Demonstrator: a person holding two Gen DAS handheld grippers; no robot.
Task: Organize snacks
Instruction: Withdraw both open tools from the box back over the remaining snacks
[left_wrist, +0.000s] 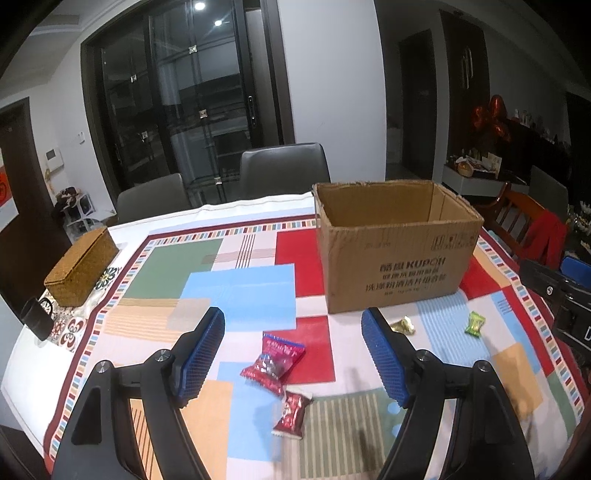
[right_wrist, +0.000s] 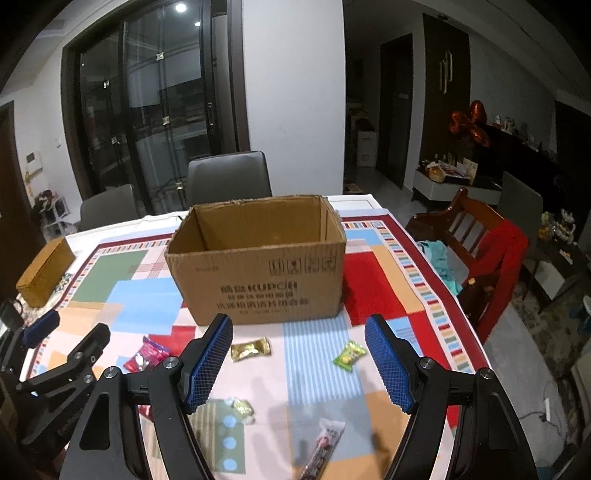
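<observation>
Far left of the colourful patchwork tablecloth (left_wrist: 207, 266): a woven lidded basket (left_wrist: 79, 267) near the table edge, with a dark cup-like object (left_wrist: 37, 319) just in front of it, too blurred to identify for certain.

Next, in the left wrist view: left gripper (left_wrist: 293, 354), blue-padded fingers (left_wrist: 201, 356) spread wide apart, nothing between the pads, hovering above the cloth. Framed between the fingers, lying flat on the cloth: a red and blue snack packet (left_wrist: 282, 350), touching a red wrapped candy (left_wrist: 262, 373) at its lower left; just below these, a second red wrapped snack (left_wrist: 293, 411).

Centre, towards the far side of the table: open cardboard box (left_wrist: 397, 249), upright, printed text on the near face, interior apparently empty. Two grey chairs (left_wrist: 284, 166) behind the table.

Right of the left gripper, close to the front of the box: gold-wrapped candy (right_wrist: 251, 349), then green-wrapped candy (right_wrist: 349, 354), apart from each other.

In the right wrist view: right gripper (right_wrist: 299, 363), fingers likewise spread apart and gripping nothing, above the cloth. Nearer the camera: a pale yellow wrapped candy (right_wrist: 242, 408) and a long dark snack bar (right_wrist: 325, 448), partly blurred.

Far right, beside the table: wooden chair (right_wrist: 469, 236) with a red garment (right_wrist: 504, 258) draped over it.
</observation>
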